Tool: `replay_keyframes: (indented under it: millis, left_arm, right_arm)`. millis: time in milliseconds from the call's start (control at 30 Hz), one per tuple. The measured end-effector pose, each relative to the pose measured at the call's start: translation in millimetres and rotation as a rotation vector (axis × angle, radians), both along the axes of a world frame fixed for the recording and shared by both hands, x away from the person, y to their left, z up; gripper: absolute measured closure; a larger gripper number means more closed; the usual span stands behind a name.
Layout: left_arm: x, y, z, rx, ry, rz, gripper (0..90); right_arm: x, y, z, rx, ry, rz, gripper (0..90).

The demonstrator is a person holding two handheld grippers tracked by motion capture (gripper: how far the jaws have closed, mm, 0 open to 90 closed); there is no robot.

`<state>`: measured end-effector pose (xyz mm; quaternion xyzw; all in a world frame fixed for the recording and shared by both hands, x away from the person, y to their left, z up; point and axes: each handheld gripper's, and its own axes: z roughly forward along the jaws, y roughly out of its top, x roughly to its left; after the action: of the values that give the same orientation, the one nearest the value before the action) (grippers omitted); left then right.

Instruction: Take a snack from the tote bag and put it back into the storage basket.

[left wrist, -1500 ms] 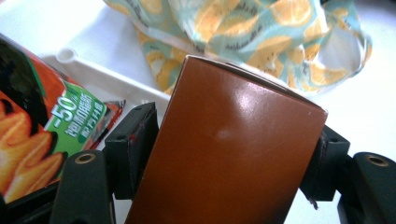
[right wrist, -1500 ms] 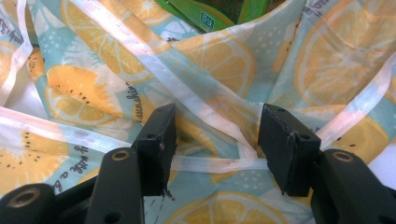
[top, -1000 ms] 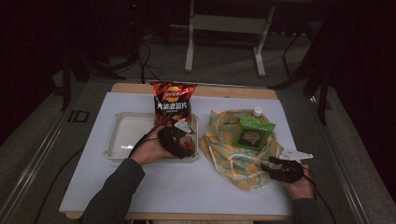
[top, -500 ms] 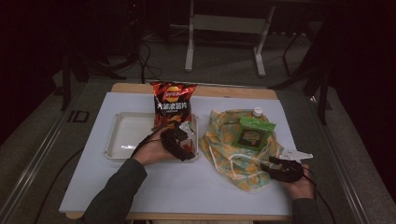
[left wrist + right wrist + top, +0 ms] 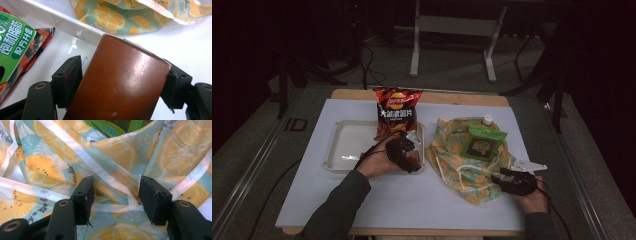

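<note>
Left hand-held gripper [image 5: 120, 92]: jaws clamped on a brown carton [image 5: 120, 82], one on each side face, carton tilted, held over the near corner of the white tray [image 5: 65, 27]. Risk: the carton's glossy faces may slide between the pads if the grip loosens during carriage; a drop would land it back in the tray or on the counter [image 5: 412, 195].

Beyond the jaws, past the tray rim: lemon-print cloth bag [image 5: 462, 160], mouth slack and partly folded. Risk: the carton may catch on the bag's edge or on a white strap rather than pass inside.

Right hand-held gripper [image 5: 115, 197]: jaws apart, nothing gripped, a white strap [image 5: 117, 207] lying between them. Risk: if they close off the strap, the mouth stays shut.

Inside the bag: green box [image 5: 484, 145], white-capped bottle [image 5: 487, 120] just behind it. Risk: crowding.

To the left gripper's far side: chip bag [image 5: 396, 112] leaning upright in the tray, liable to topple if nudged.
</note>
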<state>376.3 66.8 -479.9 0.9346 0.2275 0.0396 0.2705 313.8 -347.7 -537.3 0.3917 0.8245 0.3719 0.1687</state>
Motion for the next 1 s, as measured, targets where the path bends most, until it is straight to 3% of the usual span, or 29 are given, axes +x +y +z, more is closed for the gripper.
replay_keyframes:
  millis: [233, 367, 500, 567, 700, 1000]
  left_arm:
    - [1.0, -0.6, 0.2, -0.027, 0.021, 0.013, 25.2]
    - [0.2, -2.0, 3.4, -0.046, 0.013, 0.019, 19.6]
    - [-0.7, -2.1, 4.7, -0.053, 0.008, 0.015, 22.0]
    - [-0.9, -0.4, 8.1, -0.062, -0.01, 0.014, 29.1]
    - [0.6, 1.3, 8.1, -0.074, 0.004, 0.028, 35.0]
    - [0.2, 0.4, 8.9, -0.09, 0.014, 0.026, 36.6]
  right_arm:
    - [0.0, 0.0, 0.0, 0.0, 0.0, 0.0, 45.8]
    - [0.0, 0.0, 0.0, 0.0, 0.0, 0.001, 45.8]
    - [0.0, 0.0, 0.0, 0.0, 0.0, 0.001, 45.8]
    - [0.0, 0.0, 0.0, 0.0, 0.0, 0.001, 45.8]
    - [0.0, 0.0, 0.0, 0.0, 0.0, 0.001, 45.8]
    - [0.0, -0.1, 0.0, 0.0, 0.0, 0.002, 45.8]
